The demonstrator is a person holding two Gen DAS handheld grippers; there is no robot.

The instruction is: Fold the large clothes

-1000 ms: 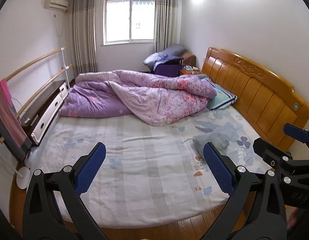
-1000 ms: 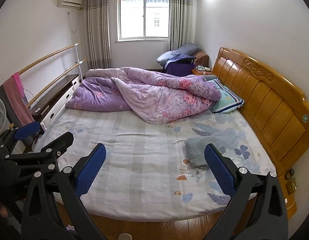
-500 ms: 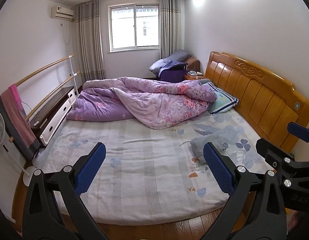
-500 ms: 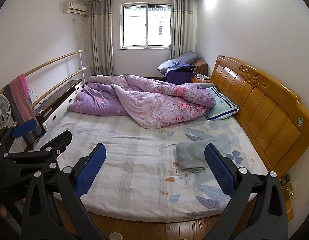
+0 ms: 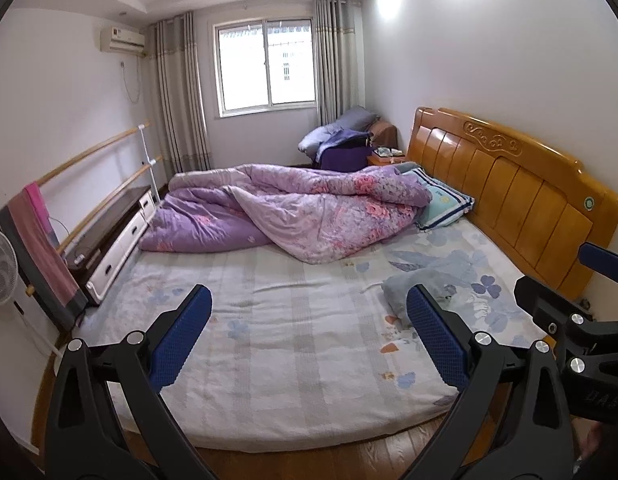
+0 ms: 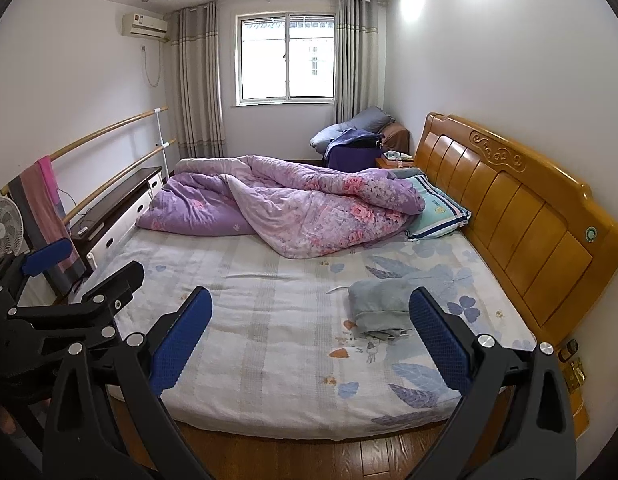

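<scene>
A grey folded garment point(image 6: 379, 306) lies on the right side of the bed sheet point(image 6: 277, 320), near the headboard; it also shows in the left wrist view point(image 5: 397, 298), partly behind a finger. My left gripper point(image 5: 309, 336) is open and empty, held off the foot of the bed. My right gripper point(image 6: 311, 338) is open and empty, also back from the bed's edge. Each gripper shows at the side of the other's view.
A rumpled purple floral quilt point(image 6: 293, 204) covers the far half of the bed. A striped pillow point(image 6: 437, 212) lies by the wooden headboard point(image 6: 521, 208). A low cabinet point(image 6: 121, 208), a fan point(image 6: 3, 228) and wall rails stand at the left. Wooden floor point(image 6: 309, 456) is below.
Both grippers have drawn back and tilted up from the bed, so more ceiling and floor show. The grey garment has not moved. Both stay open.
</scene>
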